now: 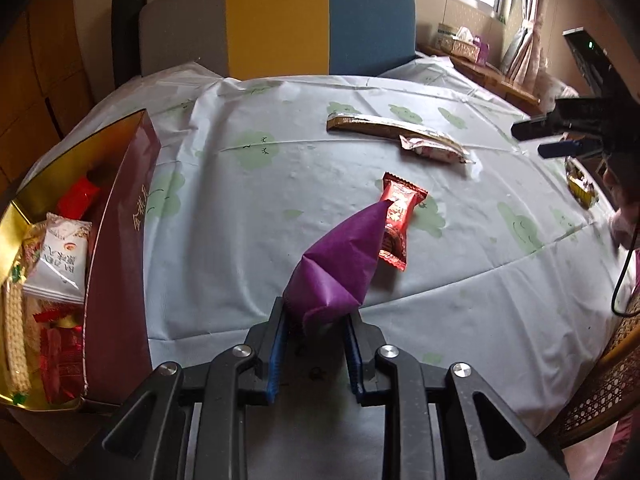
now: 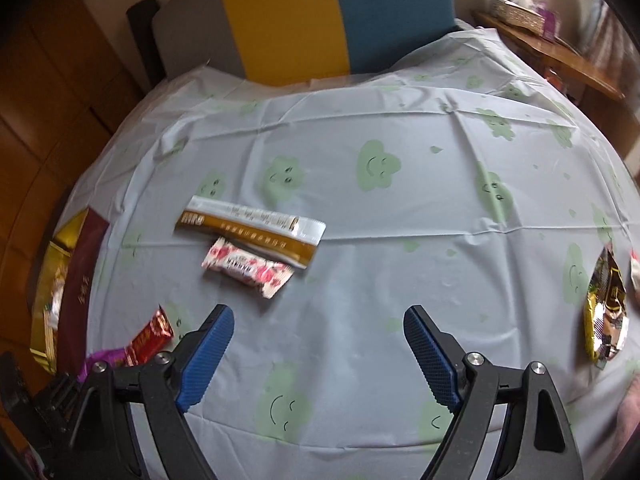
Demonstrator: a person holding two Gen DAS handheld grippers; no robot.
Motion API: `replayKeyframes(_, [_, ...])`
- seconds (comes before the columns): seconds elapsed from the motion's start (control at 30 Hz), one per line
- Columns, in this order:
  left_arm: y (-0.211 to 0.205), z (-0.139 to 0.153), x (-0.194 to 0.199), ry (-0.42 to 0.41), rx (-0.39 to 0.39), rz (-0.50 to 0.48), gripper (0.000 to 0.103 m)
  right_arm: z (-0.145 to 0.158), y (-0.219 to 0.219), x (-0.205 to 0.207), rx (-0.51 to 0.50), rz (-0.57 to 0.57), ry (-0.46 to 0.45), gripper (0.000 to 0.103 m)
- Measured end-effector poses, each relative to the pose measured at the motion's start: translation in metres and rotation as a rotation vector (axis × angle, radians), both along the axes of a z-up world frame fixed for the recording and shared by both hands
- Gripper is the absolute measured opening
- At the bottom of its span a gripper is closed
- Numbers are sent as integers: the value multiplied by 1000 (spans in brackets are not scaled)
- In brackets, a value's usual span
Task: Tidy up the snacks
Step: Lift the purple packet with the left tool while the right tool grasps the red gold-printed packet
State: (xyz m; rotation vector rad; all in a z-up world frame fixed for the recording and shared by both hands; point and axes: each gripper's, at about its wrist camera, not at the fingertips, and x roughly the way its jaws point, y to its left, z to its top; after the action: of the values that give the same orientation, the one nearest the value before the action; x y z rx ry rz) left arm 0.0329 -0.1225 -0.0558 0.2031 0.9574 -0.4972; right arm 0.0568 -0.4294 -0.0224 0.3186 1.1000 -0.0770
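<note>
Because the job is to gather loose snacks into one place, I keep the left gripper clamped on a crinkled purple wrapper pouch, its jaws together on the pouch's tail so the body sticks out ahead of them toward 12 o'clock. It hangs above the pale blue counter cloth printed with green smiling clouds, not resting on it. The open dark-red box with a gold lining sits at 9 o'clock in the left wrist view, already holding a white packet, red sweets and a cream woven piece, so I judge it to be the collecting box, and the pouch is held high to clear its wall.

Just past the pouch's tip, at about 1 o'clock, lies a small red foil-wrapped candy, flat on the cloth; whether the pouch touches it I cannot tell. Further off at 1 o'clock lies a long brown-and-white sachet stick with a small pink-and-white rose-print packet against its near edge.

My right gripper has its jaws wide apart with only bare cloth between them, pointing down at the counter. From it, the stick and rose packet lie at 11 o'clock, and a shiny gold-and-brown foil bag sits at 3 o'clock near the counter's edge. I judge the spread jaws are ready for a next pick; the flat packets will need a low approach.
</note>
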Motion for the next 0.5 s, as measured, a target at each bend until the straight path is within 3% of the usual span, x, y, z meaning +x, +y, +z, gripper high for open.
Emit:
replayKeyframes(0.1, [5, -2, 0, -7, -38, -1, 26, -6, 6, 2, -11, 27, 27, 86])
replayKeyframes(0.33, [9, -4, 2, 3, -82, 1, 26, -16, 34, 4, 177, 83, 89, 85])
replayKeyframes(0.5, [12, -5, 1, 0, -102, 3, 26, -21, 73, 6, 233, 112, 107, 85])
